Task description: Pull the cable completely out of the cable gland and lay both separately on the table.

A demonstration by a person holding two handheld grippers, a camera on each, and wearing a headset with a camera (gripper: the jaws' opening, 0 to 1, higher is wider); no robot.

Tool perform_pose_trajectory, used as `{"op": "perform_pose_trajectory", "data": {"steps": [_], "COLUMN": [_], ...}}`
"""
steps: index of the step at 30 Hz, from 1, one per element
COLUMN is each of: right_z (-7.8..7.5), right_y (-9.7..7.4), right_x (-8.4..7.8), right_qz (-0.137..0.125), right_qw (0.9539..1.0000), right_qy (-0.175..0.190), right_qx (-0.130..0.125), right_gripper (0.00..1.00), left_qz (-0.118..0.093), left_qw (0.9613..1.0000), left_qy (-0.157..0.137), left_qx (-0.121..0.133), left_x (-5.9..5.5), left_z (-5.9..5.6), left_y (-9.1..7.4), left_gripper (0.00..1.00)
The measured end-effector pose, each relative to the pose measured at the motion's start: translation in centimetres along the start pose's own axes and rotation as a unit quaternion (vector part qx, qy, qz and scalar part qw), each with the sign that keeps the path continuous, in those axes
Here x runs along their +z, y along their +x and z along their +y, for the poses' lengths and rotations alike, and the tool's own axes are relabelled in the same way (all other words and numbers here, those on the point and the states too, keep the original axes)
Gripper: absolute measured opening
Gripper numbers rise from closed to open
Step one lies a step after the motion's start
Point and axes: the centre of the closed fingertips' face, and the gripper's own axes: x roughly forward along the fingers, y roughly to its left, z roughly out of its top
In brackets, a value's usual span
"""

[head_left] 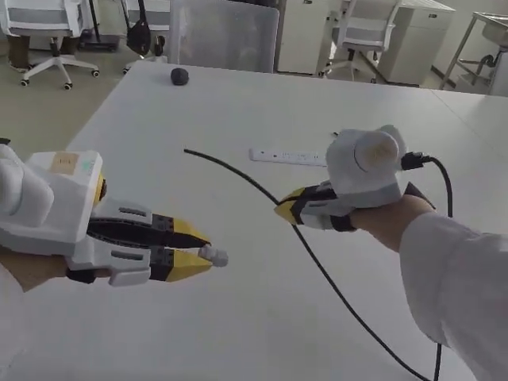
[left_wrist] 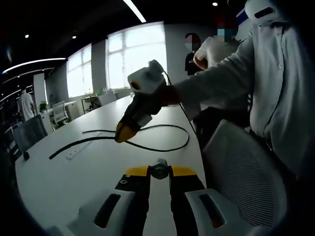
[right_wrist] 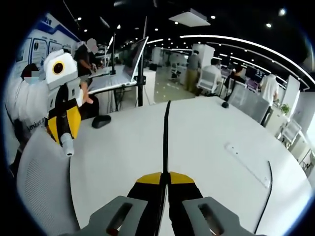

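Across a wide white table [head_left: 238, 317], seen from above and behind the person's two hands, a long black cable [head_left: 238, 173] runs from the far left middle of the top down to the near right. Most of its length lies on the surface.

On the right, the right gripper [head_left: 282, 210] has its jaws pressed together on the cable partway along, pinching it just above the table. That grip looks meant to hold the line steady and guide it down.

On the left and nearer, the left gripper [head_left: 205, 251] is clamped on a small grey cable gland [head_left: 214, 255], which sticks out from its yellow tips. The gland is apart from the cable, with bare table between them, so the pull-out appears finished. What remains, by my reading, is laying both pieces down.

Farther off, a slim white power strip [head_left: 287, 157] lies flat just beyond the right gripper, near the cable but not touching it. A small dark object [head_left: 179, 76] sits close to the far edge.

Open room is generous. The near left of the table, under and ahead of the gland, is bare, and the table's left edge is well away. Office chairs [head_left: 55, 48] stand beyond the far edge, clear of the work.
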Motion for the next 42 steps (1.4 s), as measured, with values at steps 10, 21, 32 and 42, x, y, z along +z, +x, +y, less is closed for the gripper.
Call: {"op": "perform_pose_trajectory", "data": {"steps": [10,21,32,42], "right_z": [-4.1,-7.4,-6.7,-6.4], "right_y": [3.4,7.9,11.8,14.1], "right_x": [1.1,-2.4,-6.3,-9.0], "right_qz": [-0.001,0.03,0.077,0.105], "right_qw": [0.9973,0.988,0.9831,0.9826], "right_qy": [0.058,0.132,0.145,0.137], "right_qx": [-0.045,-0.076,-0.081,-0.07], "right_gripper": [0.0,0.0,0.0,0.0], "left_qz": [-0.007,-0.012,-0.02,-0.02], "left_qw": [0.9999,0.9993,0.9982,0.9975], "left_qy": [-0.011,-0.024,-0.038,-0.046], "left_qx": [0.011,0.027,0.043,0.05], "left_x": [-0.2,-0.5,-0.8,-1.3], "left_z": [0.6,1.3,2.3,3.0], "left_y": [-0.4,-1.2,-1.8,-2.2], "left_gripper": [0.15,0.15,0.15,0.15]}}
